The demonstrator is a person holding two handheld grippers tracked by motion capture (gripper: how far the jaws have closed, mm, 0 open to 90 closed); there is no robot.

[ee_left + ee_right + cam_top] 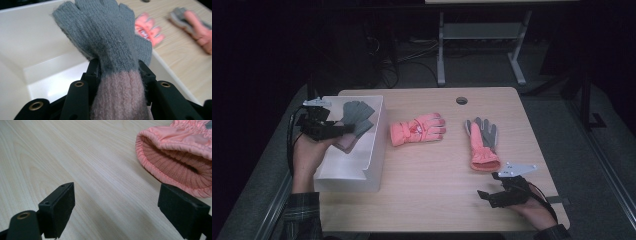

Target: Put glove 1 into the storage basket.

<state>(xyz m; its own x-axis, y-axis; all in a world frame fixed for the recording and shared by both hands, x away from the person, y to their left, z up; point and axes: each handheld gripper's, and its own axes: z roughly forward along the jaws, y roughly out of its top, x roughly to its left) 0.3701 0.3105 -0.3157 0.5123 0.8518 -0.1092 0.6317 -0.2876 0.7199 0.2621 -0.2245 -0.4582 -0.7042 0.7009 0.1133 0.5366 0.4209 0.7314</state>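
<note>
Sorting gloves into a bin. The left gripper (343, 131), at 9 o'clock on the counter (432, 175), holds a grey knit glove (358, 116) with a pink ribbed cuff over the open white plastic bin (373, 165). In the left gripper view its fingers (93, 72) stand partly closed and press on both sides of the glove (107, 42) where grey wool meets pink cuff; the glove's fingers fan upward, above the bin's pale floor (45, 72).

The right gripper (484, 196) rests at 5 o'clock on the counter. Its fingers (58, 207) stand wide apart with nothing between them, hovering just over the wood, and the open cuff of a salmon ski glove (175, 162) lies just beyond the far finger, at 1 o'clock in that view.

Two salmon ski gloves lie on the counter: one (417, 129) at the centre, just beside the bin, back upward; the other (482, 142) at 3 o'clock of it, grey palm upward, cuff toward the right gripper.

Handling, as judged: the knit glove is light, soft and limp, so it droops from any hold and should drop freely once released. The ski gloves look padded, with a smoother shell that may slip; the gathered cuff offers the firmest purchase.
</note>
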